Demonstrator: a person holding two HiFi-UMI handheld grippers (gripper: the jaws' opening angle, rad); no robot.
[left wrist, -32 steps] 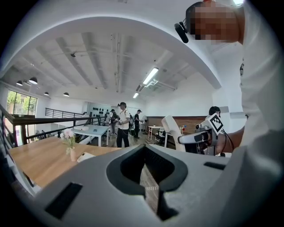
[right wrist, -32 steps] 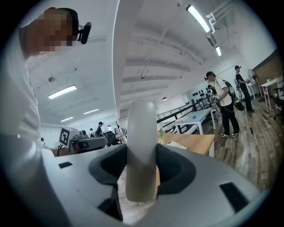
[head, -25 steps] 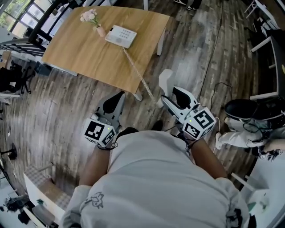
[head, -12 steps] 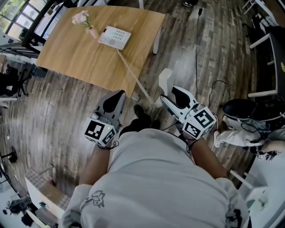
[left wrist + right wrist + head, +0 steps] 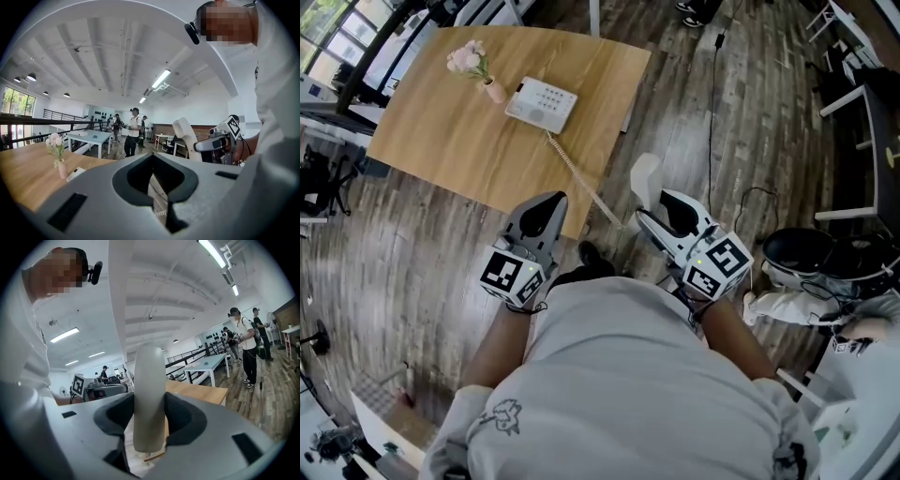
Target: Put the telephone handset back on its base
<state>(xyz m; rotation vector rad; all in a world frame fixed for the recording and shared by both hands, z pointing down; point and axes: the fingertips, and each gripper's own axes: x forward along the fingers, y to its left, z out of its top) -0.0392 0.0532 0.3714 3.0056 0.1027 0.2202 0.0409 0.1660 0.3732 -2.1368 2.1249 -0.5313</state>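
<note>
The white telephone base (image 5: 541, 103) lies on the wooden table (image 5: 441, 141), beside a small vase of pink flowers (image 5: 478, 70). A coiled cord (image 5: 581, 178) runs off the table edge to the white handset (image 5: 645, 176). My right gripper (image 5: 661, 217) is shut on the handset, holding it upright over the floor, short of the table. In the right gripper view the handset (image 5: 149, 394) stands pinched between the jaws. My left gripper (image 5: 542, 216) is shut and holds nothing; the left gripper view shows the handset (image 5: 187, 138), the vase (image 5: 60, 161) and the base (image 5: 75, 173) ahead.
The table's near corner (image 5: 572, 211) lies just ahead of both grippers. A black round stool or bin (image 5: 811, 246) and a floor cable (image 5: 741, 202) are at the right. Several people (image 5: 133, 131) stand by white tables far across the room.
The table and base have slid lower in the head view, so I stand closer to them. Both grippers keep their pose; the handset stays in the right one.
</note>
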